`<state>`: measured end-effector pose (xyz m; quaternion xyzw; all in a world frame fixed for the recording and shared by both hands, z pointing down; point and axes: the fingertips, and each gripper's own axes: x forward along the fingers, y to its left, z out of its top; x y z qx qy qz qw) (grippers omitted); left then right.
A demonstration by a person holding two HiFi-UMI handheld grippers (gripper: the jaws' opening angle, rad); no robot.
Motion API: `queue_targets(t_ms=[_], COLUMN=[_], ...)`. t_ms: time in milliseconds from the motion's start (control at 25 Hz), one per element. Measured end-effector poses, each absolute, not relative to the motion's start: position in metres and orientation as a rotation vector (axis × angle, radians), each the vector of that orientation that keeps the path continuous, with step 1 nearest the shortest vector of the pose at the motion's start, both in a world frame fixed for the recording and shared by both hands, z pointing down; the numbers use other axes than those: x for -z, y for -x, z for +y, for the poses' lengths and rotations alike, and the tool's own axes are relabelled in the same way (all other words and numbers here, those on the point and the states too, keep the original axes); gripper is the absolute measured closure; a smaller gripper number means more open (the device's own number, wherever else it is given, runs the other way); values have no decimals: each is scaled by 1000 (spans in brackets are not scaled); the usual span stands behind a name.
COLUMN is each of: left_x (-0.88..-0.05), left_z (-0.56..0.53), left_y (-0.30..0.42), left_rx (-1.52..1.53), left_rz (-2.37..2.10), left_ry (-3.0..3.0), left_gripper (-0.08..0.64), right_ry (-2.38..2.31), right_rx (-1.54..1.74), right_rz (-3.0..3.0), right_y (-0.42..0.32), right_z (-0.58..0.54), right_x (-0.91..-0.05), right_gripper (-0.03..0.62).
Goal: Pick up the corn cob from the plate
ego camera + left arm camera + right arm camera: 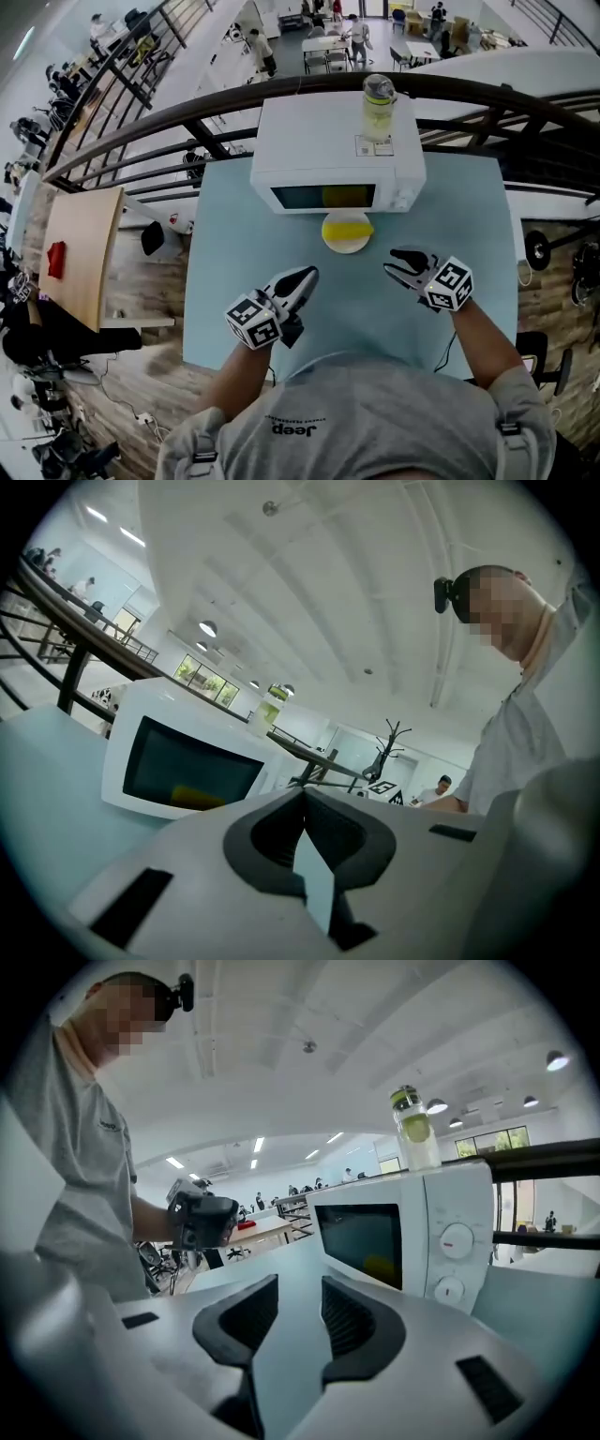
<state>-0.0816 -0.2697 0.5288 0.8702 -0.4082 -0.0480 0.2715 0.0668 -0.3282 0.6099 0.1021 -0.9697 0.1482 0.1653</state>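
Table (239, 281), corn cob (346, 224) crosswise on plate (348, 248)

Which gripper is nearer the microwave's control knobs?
Right. The right gripper sits just in front of the knobs; the left gripper is further off to their left, beyond the plate.

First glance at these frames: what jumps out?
A white microwave stands at the far side of the pale blue table, with a bottle on top. Just in front of it, the yellow corn cob lies on a plate. Nearer the person, the left gripper is shut, the right gripper open and empty.
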Motion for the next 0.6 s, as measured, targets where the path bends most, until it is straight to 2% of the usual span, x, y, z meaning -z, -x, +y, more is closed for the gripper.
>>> queue_targets(t_ms=[600], left_x=[-598], left_z=[-337], left_y=[87], left_rx=[44], left_rz=[-1003], left_ry=[-2299], left_gripper=[541], right_ry=[-41], right_rx=[-64], right_rz=[-2664], right_y=[16], right_z=[-386], right_x=[-693], right_gripper=[319])
